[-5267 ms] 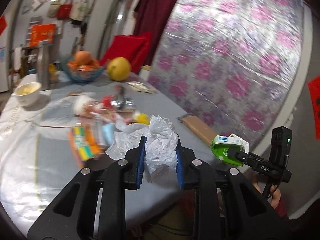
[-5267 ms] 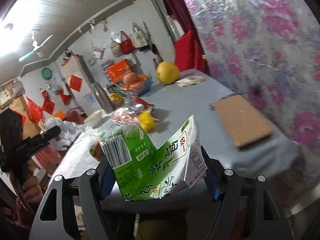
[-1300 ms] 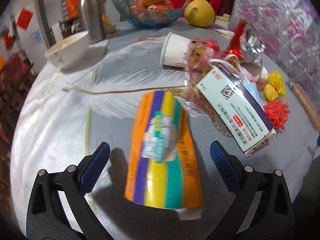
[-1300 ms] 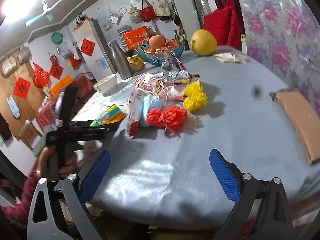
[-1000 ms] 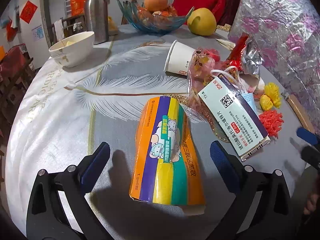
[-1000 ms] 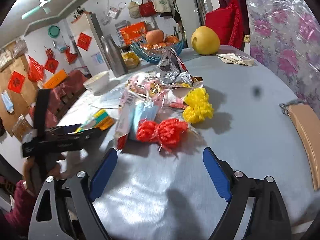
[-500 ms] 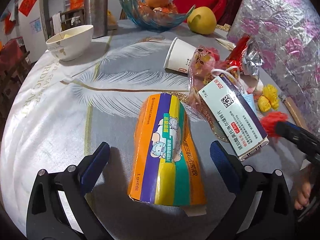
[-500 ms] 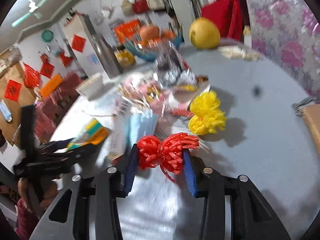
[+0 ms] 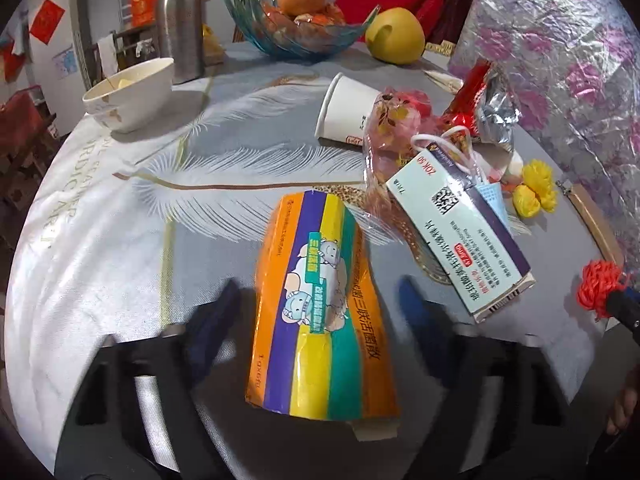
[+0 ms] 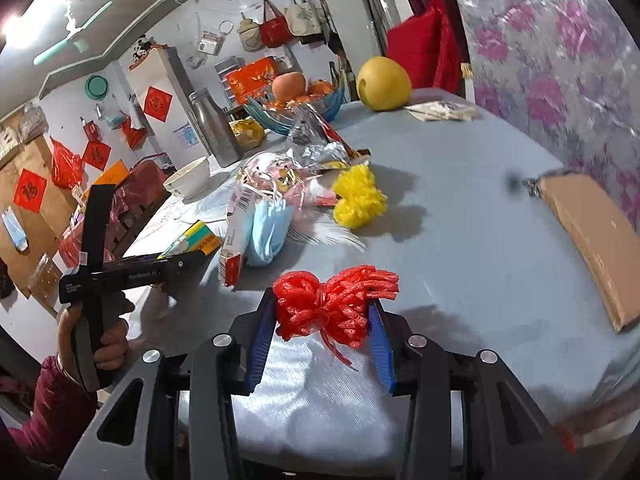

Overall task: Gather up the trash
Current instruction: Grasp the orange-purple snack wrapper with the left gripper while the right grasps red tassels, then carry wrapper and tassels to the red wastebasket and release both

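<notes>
My right tool is clamped on the red pom-pom, its blue pads pressing the tuft from both sides, just above the near edge of the surface; the left-wrist view shows the same red tuft at its far right edge. My left tool straddles the striped orange, purple, yellow and green box, which lies flat on the surface. Its jaws have just been closing and are blurred; the box sits between them, but I cannot tell whether the pads have reached its sides. Just to the right of the box lies a white and purple carton, with a blue face mask beside it and crinkled plastic wrappers behind. A yellow pom-pom rests further in, apart from the red one. A tipped white paper cup, a white bowl, a steel flask, a blue glass fruit bowl and a yellow pomelo stand towards the far side. A flat brown package lies near the right edge.
</notes>
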Tool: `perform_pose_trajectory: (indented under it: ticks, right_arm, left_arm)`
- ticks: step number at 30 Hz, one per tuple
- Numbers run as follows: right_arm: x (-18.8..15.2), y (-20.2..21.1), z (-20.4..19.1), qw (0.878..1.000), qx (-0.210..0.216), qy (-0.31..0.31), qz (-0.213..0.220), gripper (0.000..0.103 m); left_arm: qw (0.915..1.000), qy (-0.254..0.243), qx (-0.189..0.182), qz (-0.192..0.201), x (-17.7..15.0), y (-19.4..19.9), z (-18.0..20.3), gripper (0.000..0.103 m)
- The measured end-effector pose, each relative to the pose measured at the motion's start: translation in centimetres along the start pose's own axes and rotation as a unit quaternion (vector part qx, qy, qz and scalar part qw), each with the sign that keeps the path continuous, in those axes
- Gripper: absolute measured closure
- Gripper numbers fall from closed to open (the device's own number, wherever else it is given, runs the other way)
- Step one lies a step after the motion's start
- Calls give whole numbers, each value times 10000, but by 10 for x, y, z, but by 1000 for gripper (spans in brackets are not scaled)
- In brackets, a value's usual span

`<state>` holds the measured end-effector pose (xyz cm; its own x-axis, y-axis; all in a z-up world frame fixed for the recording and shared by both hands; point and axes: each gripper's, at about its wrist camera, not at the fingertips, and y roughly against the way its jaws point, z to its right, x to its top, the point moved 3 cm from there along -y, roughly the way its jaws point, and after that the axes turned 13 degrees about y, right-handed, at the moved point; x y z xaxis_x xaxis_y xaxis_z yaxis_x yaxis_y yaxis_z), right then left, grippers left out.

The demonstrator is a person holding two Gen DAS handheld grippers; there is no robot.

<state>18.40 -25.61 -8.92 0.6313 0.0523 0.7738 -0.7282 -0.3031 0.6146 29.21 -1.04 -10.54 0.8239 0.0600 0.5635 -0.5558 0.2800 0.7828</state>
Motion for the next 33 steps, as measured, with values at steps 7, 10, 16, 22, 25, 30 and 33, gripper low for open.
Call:
perform_pose_trajectory:
  ticks: [7,10,16,22,25,30,33]
  right_arm:
    - [0,19,10,9998,5,-98,194,59]
    - [-1,29,15,9994,82,-192,285,59]
    - [-9,59,27,9988,55,-266,407,59]
    - [-31,94,47,9985,-202,-366,366,59]
    - [-50,110,64,9978,-394,-465,254,59]
    - [-98,129,100,9943,-742,-738,-206,59]
    - [-131,129,122,9894,-963,-930,-559,59]
  left_arm:
    - [9983,165,-551,95,-8,22,4,49]
    - [9967,193,-780,152,-10,37,9,49]
    - [9914,61,-1296,153,-11,65,37,49]
    - [9866,-321,-1601,81,-26,79,82,49]
    - [9836,-569,-1709,16,-38,82,109,49]
    - [9770,-895,-1923,-233,-61,78,152,49]
    - [9719,-1097,-2048,-383,-75,73,178,49]
